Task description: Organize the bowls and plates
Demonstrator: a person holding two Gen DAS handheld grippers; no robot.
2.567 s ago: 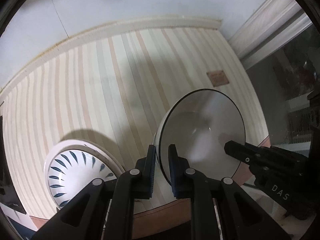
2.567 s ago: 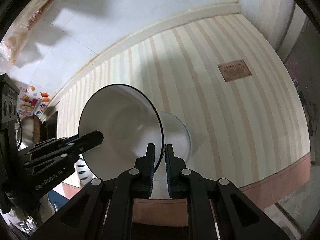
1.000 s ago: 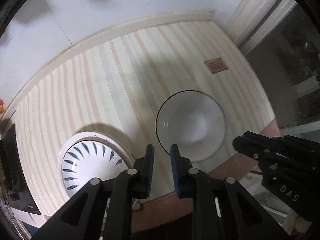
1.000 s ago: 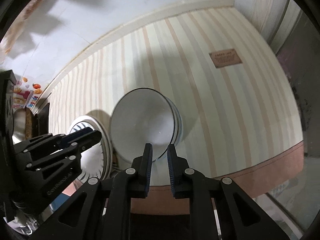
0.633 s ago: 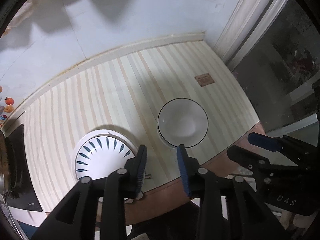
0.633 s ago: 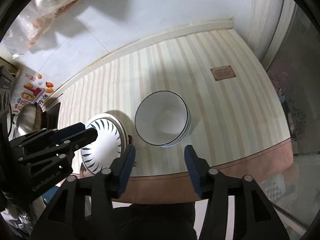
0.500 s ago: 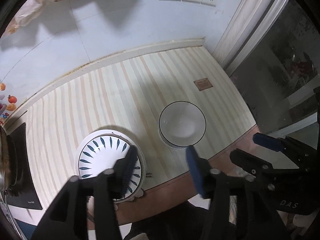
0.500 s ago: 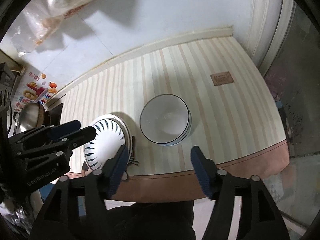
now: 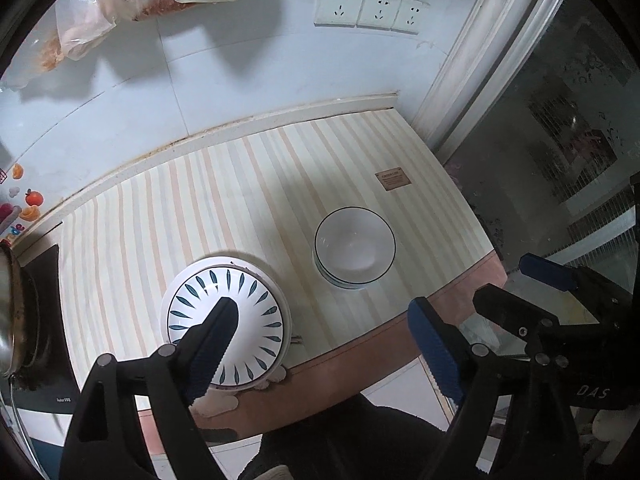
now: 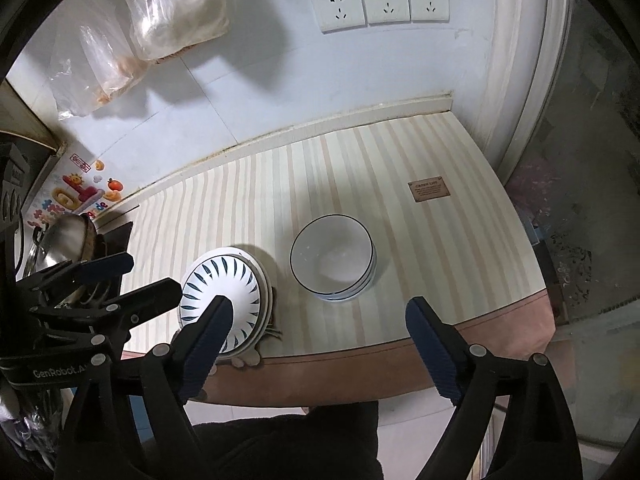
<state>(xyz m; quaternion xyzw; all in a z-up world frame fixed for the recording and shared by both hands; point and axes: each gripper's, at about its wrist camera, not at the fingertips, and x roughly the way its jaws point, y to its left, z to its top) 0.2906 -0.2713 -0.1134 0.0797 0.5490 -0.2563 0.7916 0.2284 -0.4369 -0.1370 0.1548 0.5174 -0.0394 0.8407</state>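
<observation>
A stack of white bowls with a thin dark rim [image 9: 354, 245] stands on the striped table mat, also in the right wrist view [image 10: 332, 263]. To its left lies a stack of white plates with a blue leaf pattern [image 9: 240, 304], near the table's front edge, also in the right wrist view [image 10: 224, 288]. My left gripper [image 9: 324, 344] is open wide and empty, held high above the front edge. My right gripper [image 10: 316, 340] is open wide and empty, also high above the front edge. The right gripper shows at the right of the left wrist view [image 9: 516, 284].
The striped mat [image 9: 200, 208] has a small brown label [image 9: 393, 181] at the right. A stove with a metal pot [image 10: 64, 244] is at the far left. Wall sockets [image 10: 380, 4] and hanging plastic bags [image 10: 176, 20] are on the back wall. A glass door [image 9: 560, 120] stands at the right.
Both grippers let go of the white bowl, now resting on the bowl stack. Both opened wide and drew back and upward from the table.
</observation>
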